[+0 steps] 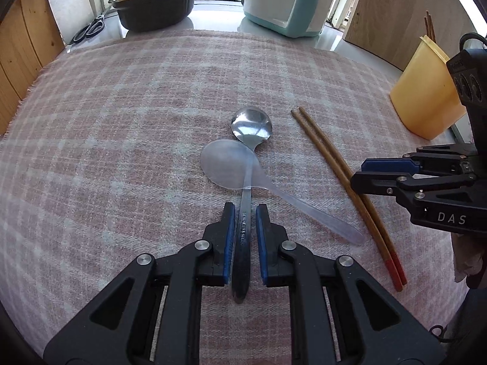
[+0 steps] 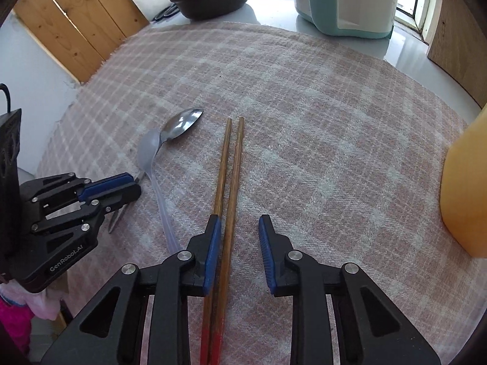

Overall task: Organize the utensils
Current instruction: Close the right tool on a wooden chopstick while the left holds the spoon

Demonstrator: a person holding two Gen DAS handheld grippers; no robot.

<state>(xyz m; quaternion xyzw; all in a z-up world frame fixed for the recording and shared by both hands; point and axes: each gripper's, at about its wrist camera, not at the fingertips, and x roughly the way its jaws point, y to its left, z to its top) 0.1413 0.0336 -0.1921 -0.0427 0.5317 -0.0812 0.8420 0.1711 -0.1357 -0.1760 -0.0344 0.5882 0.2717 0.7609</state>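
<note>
In the left wrist view, the left gripper (image 1: 245, 210) straddles the handle of a steel spoon (image 1: 246, 164) lying on a pink plaid cloth (image 1: 121, 121), its blue pads narrowly apart on either side of the handle; whether they touch the metal cannot be told. A clear plastic spoon (image 1: 231, 167) lies across the steel one, its handle running toward the cloth's right edge. Just right of it lie two chopsticks (image 1: 344, 188), red ends nearest the camera, with the right gripper (image 1: 359, 172) over them. A yellow cup (image 1: 423, 97) stands at the cloth's right edge; a pot (image 1: 155, 3), scissors (image 1: 88, 30) and a teal appliance (image 1: 286, 0) sit on the counter beyond the far edge. In the right wrist view, the right gripper (image 2: 239, 234) is moderately open around the chopsticks (image 2: 226, 182), which lie flat on the cloth (image 2: 334, 137) close to the left pad. To the left, the steel spoon (image 2: 179, 124) and plastic spoon (image 2: 149, 149) overlap, the left gripper (image 2: 134, 184) at their handles. The cup (image 2: 465, 188) rises at the right edge.
</note>
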